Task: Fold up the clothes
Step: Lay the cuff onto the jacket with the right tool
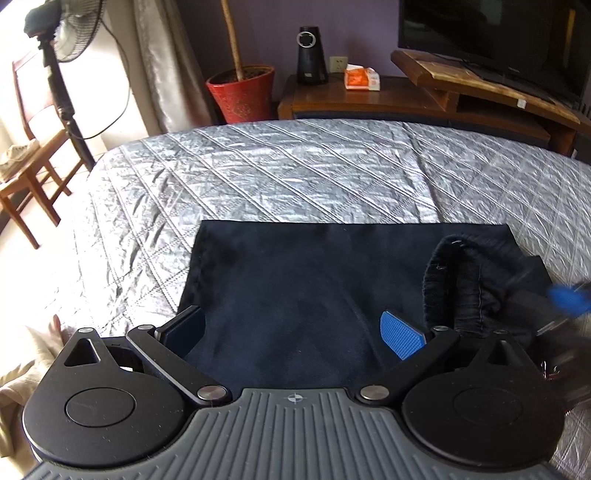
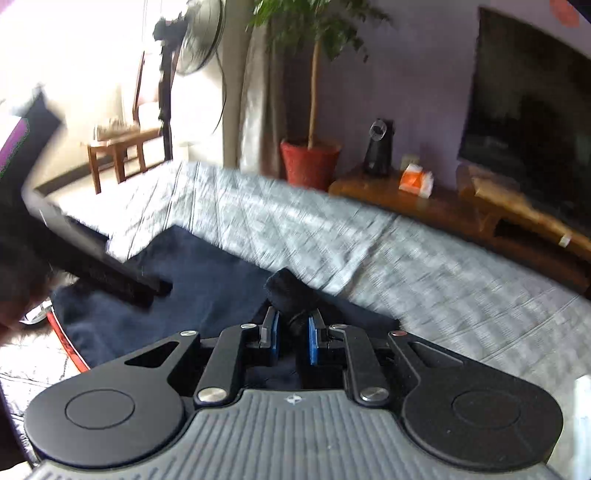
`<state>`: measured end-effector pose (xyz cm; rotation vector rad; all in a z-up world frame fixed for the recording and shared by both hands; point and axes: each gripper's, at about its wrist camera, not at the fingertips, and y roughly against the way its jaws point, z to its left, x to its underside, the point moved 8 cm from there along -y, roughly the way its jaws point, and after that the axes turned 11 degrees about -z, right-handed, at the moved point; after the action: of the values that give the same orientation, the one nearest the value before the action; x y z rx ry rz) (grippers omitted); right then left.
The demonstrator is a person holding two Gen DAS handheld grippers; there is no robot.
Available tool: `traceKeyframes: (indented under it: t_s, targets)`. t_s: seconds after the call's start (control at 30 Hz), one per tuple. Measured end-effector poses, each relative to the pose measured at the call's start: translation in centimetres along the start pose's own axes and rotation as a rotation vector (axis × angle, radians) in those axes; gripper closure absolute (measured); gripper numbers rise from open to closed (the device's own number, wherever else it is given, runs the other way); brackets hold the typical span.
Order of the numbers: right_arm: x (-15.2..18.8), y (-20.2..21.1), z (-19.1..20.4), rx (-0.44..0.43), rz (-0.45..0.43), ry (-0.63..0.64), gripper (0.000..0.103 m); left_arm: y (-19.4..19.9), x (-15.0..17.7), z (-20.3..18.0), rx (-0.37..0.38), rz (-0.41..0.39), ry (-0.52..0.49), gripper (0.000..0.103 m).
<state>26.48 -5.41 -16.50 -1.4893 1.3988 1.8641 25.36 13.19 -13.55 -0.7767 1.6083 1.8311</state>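
Left hand-held gripper (image 1: 293, 328) hovered with its fingers spread wide over the dark navy garment (image 1: 295, 288), which lay folded flat on the grey quilted bed (image 1: 258, 177) near its front edge. Right hand-held gripper (image 2: 291, 328) pinched a rolled-up fold of the garment's waistband (image 2: 291, 291).

Folded garment (image 1: 295, 288) lies flat on the bed (image 1: 295, 173), near its front edge. Beyond the bed's far edge: potted plant (image 1: 241, 92) at left, speaker (image 1: 312, 55) and packet (image 1: 362, 77) on the desk (image 1: 369, 98) at centre, television (image 1: 498, 40) at right. Chair (image 1: 29, 147) and fan (image 1: 70, 33) stand left of the bed.
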Motion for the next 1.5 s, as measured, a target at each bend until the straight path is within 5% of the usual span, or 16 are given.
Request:
traceKeyframes:
  t_s: [0.1,0.17,0.23,0.27,0.57,0.7,0.9,1.07,1.23,1.37,1.5]
  targets:
    - [2.7,-2.1,1.6,0.041,0.088,0.076,0.081,0.0,-0.1,0.6,-0.01,0.001,0.016,0.001]
    - [2.9,-0.5,2.7,0.059,0.065,0.095,0.074,0.0,-0.2,1.0,-0.013,0.001,0.031,0.001]
    - [2.8,1.0,3.7,0.084,0.027,0.177,0.048,0.1,-0.4,1.4,-0.015,-0.001,0.043,0.001]
    - [2.9,1.0,3.9,0.087,0.025,0.191,0.042,0.2,-0.4,1.4,-0.014,-0.003,0.046,0.001]
    - [4.7,-1.0,4.3,0.087,0.057,0.211,0.06,0.4,-0.4,1.6,-0.013,-0.003,0.048,0.001]
    - [5.3,-1.6,4.3,0.083,0.065,0.219,0.081,0.3,-0.4,1.5,-0.013,-0.002,0.045,0.001]
    - [3.4,0.7,3.4,0.061,0.012,0.242,0.087,0.3,-0.4,1.6,-0.016,-0.001,0.053,0.001]
    - [3.4,3.4,4.0,0.054,-0.012,0.397,0.087,0.3,-0.4,1.5,-0.018,-0.001,0.052,0.001]
    - [7.3,2.6,6.2,-0.047,0.087,0.445,0.081,0.2,-0.3,1.4,-0.022,0.001,0.048,0.001]
    - [7.3,2.1,5.8,-0.057,0.082,0.262,0.076,0.1,-0.3,1.5,-0.024,0.002,0.048,0.001]
    - [4.3,3.4,4.2,-0.093,-0.014,-0.019,0.058,0.1,-0.4,1.7,-0.027,0.0,0.058,0.001]
